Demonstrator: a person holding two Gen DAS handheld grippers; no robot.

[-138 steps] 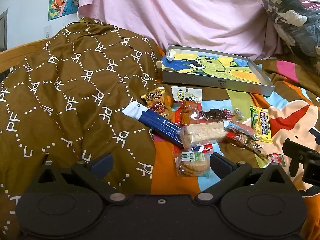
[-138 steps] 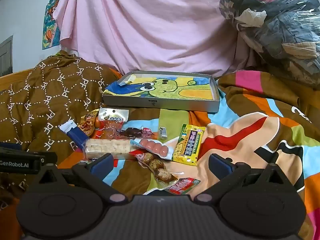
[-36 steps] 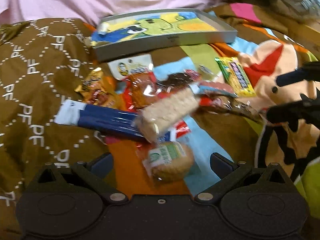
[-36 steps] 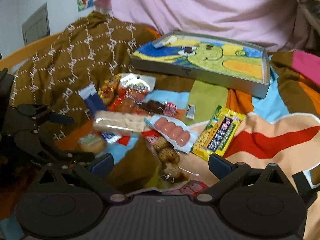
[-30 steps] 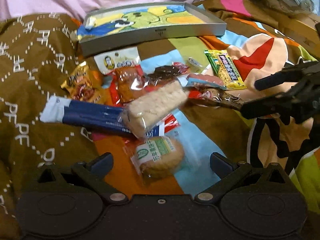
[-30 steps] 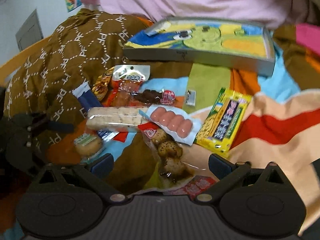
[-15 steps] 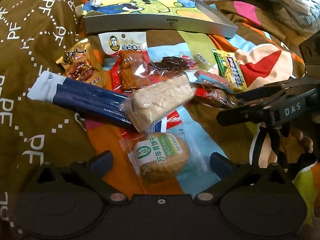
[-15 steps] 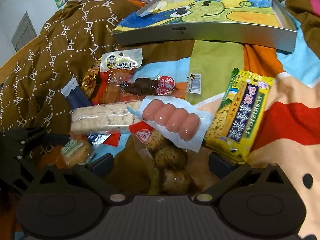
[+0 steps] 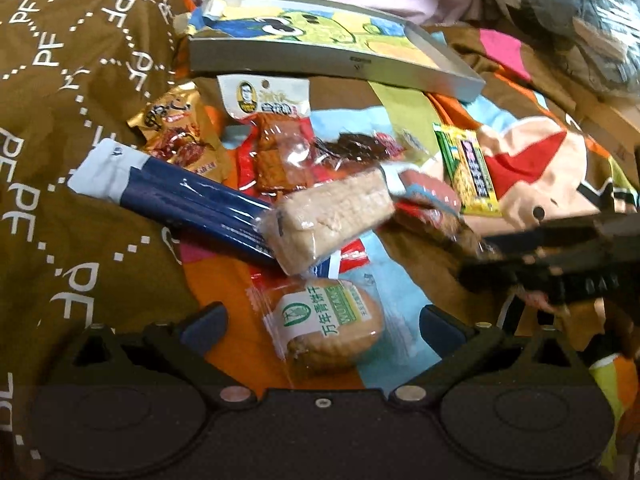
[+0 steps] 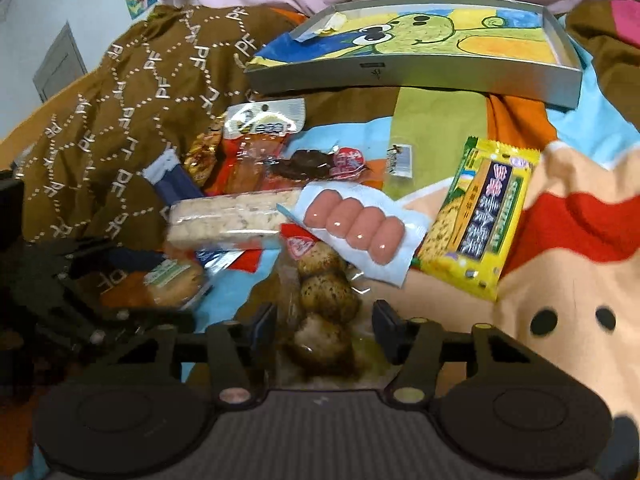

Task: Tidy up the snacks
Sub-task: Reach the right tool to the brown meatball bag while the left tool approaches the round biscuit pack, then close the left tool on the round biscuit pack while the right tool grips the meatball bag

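Observation:
Snack packs lie heaped on a colourful bedspread. My right gripper (image 10: 324, 320) is low over a clear pack of brown balls (image 10: 328, 296). Its jaws are closing with the pack between them, and a small gap still shows beside each pad. My left gripper (image 9: 320, 322) stands open around a round biscuit pack (image 9: 324, 328) without touching it. A puffed rice bar (image 9: 332, 216) lies across a long blue pack (image 9: 180, 200). A sausage pack (image 10: 352, 228) and a yellow pack (image 10: 480, 220) lie just beyond the right gripper. The right gripper (image 9: 540, 256) also shows in the left wrist view.
A grey tray (image 10: 400, 72) with a cartoon lining sits behind the heap. A brown patterned blanket (image 9: 60, 140) rises on the left. More packs lie near the tray: a gold one (image 9: 180, 136), a red tofu pack (image 9: 276, 152) and a dark one (image 10: 308, 164).
The right gripper's jaws have narrowed from wide open to either side of the brown-ball pack, which now looks closer. The left gripper stays open over the biscuit pack, its view slightly rolled.

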